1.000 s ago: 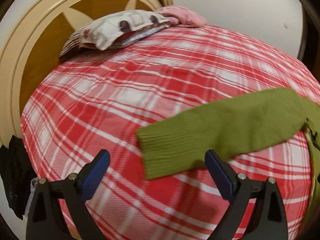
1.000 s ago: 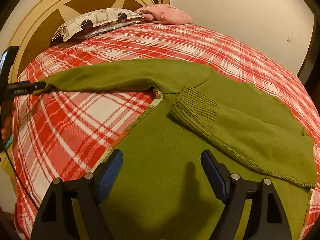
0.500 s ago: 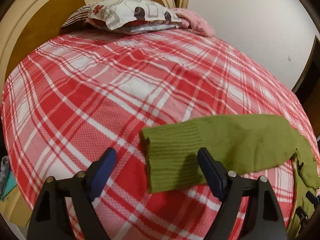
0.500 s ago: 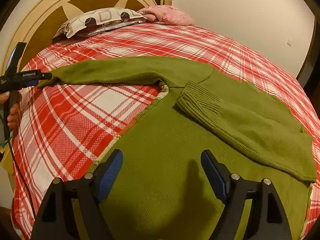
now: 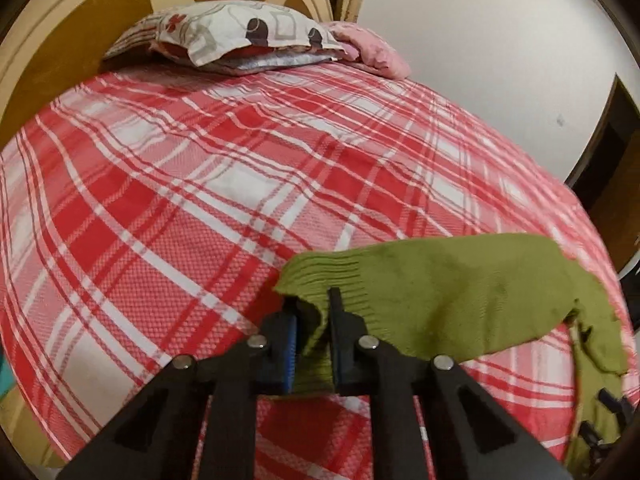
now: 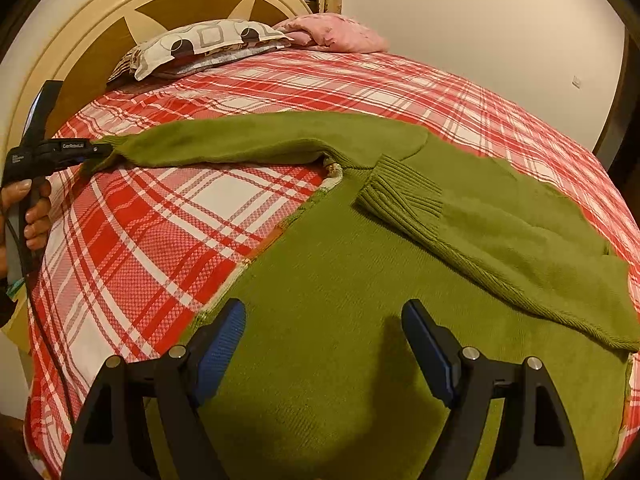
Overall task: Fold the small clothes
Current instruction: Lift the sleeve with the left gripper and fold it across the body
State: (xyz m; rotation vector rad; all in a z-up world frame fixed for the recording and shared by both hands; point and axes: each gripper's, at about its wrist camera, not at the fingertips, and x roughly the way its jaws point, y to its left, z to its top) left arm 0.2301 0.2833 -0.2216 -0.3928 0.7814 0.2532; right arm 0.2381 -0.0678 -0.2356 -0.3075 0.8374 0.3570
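A green sweater (image 6: pixel 340 320) lies flat on a bed (image 6: pixel 160 240) with a red checked cover. Its one sleeve (image 6: pixel 500 240) is already folded across the body; the other sleeve (image 6: pixel 240 142) is stretched out sideways, toward the edge of the bed.

The left tool (image 5: pixel 312 320) has just been closing, and now its jaws are pressed together on the ribbed cuff (image 5: pixel 320 280) of the stretched sleeve. In the right wrist view the same tool (image 6: pixel 94 148) bites the end of that sleeve, with a hand (image 6: pixel 28 216) around its handle. The right tool (image 6: pixel 324 336) hovers over the lower part of the sweater with its jaws wide apart and holds nothing.

I judge that the step in hand is the folding of the second sleeve. The next move probably calls for lifting the cuff a little and carrying it across the body, beside the first sleeve, without dragging the sweater. The right tool could hold the body down if the cloth slides.
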